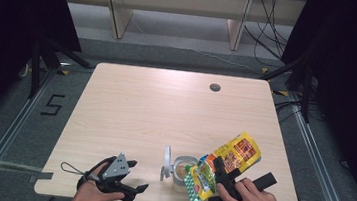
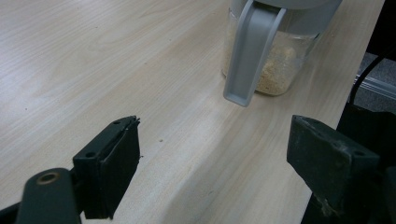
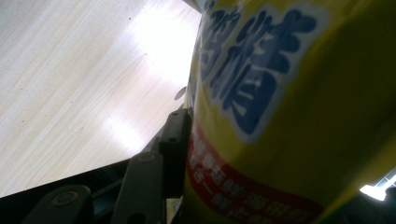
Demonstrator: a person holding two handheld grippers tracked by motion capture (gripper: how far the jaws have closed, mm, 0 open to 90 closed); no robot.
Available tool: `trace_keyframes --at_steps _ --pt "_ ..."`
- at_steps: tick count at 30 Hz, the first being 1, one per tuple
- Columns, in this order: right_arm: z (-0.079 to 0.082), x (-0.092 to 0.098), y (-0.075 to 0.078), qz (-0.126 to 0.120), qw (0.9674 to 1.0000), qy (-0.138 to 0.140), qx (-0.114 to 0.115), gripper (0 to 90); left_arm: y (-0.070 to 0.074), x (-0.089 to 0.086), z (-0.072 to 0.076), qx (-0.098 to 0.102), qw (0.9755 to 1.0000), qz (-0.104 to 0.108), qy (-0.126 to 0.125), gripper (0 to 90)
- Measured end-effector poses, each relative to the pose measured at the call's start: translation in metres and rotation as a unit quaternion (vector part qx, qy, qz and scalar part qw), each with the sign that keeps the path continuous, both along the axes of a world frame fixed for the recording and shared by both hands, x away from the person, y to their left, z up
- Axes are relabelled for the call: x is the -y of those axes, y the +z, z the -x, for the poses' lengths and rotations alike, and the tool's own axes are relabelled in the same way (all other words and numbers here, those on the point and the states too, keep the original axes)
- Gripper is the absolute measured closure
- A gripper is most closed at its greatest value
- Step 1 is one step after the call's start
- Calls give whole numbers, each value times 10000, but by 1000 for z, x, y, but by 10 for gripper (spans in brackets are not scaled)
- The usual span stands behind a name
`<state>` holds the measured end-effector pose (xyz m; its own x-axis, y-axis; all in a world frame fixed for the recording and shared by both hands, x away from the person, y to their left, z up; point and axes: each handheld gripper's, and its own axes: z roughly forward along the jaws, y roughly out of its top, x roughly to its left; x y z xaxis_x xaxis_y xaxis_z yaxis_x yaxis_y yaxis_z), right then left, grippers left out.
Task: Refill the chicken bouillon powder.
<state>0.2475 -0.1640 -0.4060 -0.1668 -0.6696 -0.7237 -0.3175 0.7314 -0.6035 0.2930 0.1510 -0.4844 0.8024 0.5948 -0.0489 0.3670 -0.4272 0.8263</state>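
A yellow snack bag (image 1: pixel 230 159) with red and blue print is tilted, its lower end toward a clear jar (image 1: pixel 182 170). My right gripper (image 1: pixel 222 174) is shut on the bag; in the right gripper view the bag (image 3: pixel 289 107) presses against one black finger (image 3: pixel 173 140) and hides the other. The jar (image 2: pixel 280 65) holds tan granules, and its grey lid (image 2: pixel 250 51) hangs open at the side. My left gripper (image 1: pixel 139 177) rests near the table's front edge, left of the jar. Its jaws (image 2: pixel 215 161) stand open with only bare tabletop between them.
The light wooden table (image 1: pixel 165 109) has a round cable hole (image 1: pixel 214 87) at the back right. Beyond the table stand wooden shelf legs (image 1: pixel 117 16), with cables on the floor to the right. A taped figure 5 (image 1: pixel 53 105) marks the floor on the left.
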Motion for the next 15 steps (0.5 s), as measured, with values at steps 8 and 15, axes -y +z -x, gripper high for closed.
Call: trace_keyframes --at_steps 8,15 --pt "-1 1 0 -11 10000 -6 -6 621 -1 0 -1 1 10000 21 -49 168" --pt "-1 0 0 26 9999 -76 -107 622 -1 0 -1 -12 10000 30 -35 168"
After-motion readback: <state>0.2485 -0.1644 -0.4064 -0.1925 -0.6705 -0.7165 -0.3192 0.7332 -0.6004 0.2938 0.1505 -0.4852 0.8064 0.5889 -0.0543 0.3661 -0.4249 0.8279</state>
